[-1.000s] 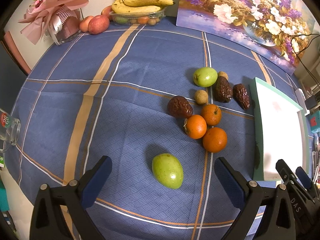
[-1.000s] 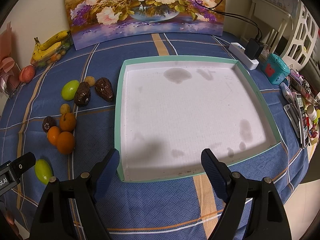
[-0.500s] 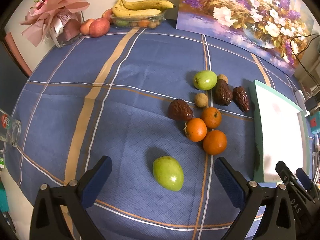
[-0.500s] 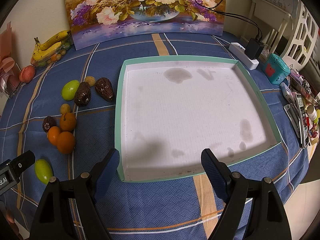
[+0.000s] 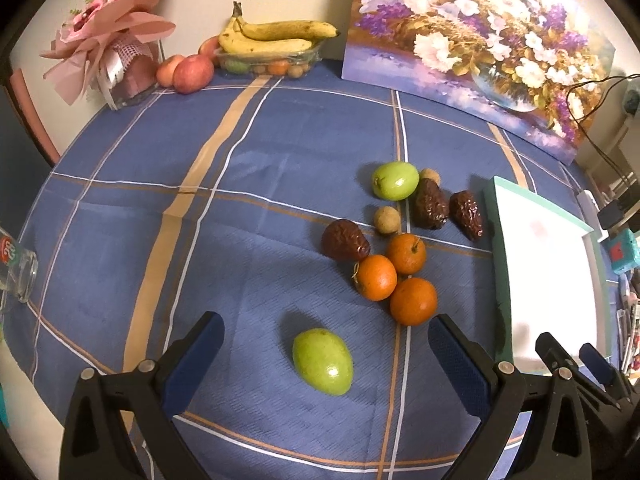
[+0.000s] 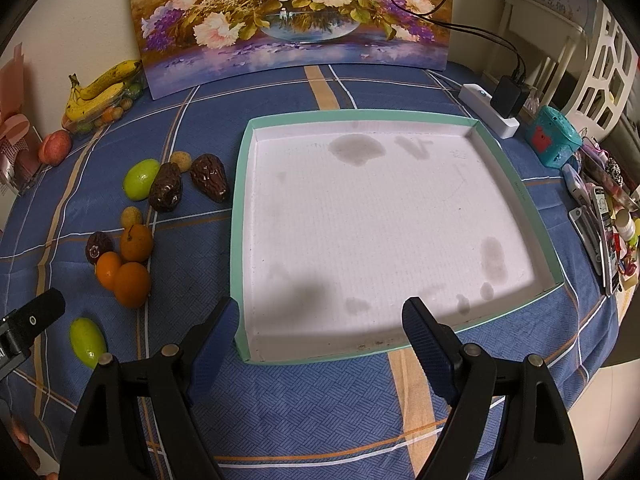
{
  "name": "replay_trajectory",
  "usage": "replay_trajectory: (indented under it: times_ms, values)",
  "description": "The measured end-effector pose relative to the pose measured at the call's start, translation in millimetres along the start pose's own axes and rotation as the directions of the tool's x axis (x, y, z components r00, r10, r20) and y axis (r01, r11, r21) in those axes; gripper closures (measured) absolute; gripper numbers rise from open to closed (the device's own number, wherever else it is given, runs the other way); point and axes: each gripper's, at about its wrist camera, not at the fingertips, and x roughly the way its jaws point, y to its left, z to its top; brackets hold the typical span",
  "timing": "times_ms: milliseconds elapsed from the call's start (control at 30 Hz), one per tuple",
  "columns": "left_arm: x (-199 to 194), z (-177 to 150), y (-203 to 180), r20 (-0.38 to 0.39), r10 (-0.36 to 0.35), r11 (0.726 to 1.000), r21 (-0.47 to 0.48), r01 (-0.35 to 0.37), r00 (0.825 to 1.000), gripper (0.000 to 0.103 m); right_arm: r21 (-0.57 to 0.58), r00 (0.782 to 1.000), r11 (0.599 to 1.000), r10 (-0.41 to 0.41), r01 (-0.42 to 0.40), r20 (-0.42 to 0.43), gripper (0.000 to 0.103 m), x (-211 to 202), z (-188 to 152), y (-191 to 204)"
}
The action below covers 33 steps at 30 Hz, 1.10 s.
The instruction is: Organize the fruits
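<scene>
A green fruit (image 5: 322, 361) lies on the blue cloth just ahead of my open, empty left gripper (image 5: 326, 346), between its two fingers' lines. Beyond it lie three oranges (image 5: 413, 301), several wrinkled brown dates (image 5: 345, 240), small tan round fruits (image 5: 386, 220) and a second green fruit (image 5: 395, 180). My right gripper (image 6: 320, 332) is open and empty at the near rim of a white tray with a teal border (image 6: 239, 216), which is empty. The same fruits show left of the tray, including the near green fruit (image 6: 87, 341) and the oranges (image 6: 132, 284).
Bananas on a clear fruit box (image 5: 276, 42), apples (image 5: 193, 74) and a pink bouquet (image 5: 108, 46) stand at the back. A flower painting (image 6: 296, 16) leans on the wall. A glass jar (image 5: 16, 276) lies at the left edge. A power strip (image 6: 490, 114) and clutter sit right.
The left wrist view has shifted slightly: the fruits and far objects sit a little lower in frame. The right gripper has not moved. Both grippers stay open.
</scene>
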Motion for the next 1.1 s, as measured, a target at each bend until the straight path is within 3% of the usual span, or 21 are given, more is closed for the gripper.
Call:
replay_trajectory:
  times_ms: [567,800,1000,1100]
  values:
    - [4,1,-4,0.009,-0.030,1.000,0.001,0.030,1.000,0.000,0.028,1.000,0.999,0.023,-0.024,0.004,0.019,2,4,-6]
    - [13,1,-7,-0.034,-0.045,0.999,0.009,0.046,0.998,0.000,0.036,0.999,0.999,0.029,-0.029,0.015,0.019,2,5,-7]
    - [22,0,6,-0.078,-0.050,0.997,-0.062,0.045,0.996,0.000,0.038,0.999,0.998,0.043,-0.043,-0.003,0.019,6,7,-8]
    - [30,-1,12,-0.119,-0.048,0.994,-0.100,0.036,0.992,0.000,0.044,0.996,0.995,0.084,-0.086,0.029,0.019,2,13,-6]
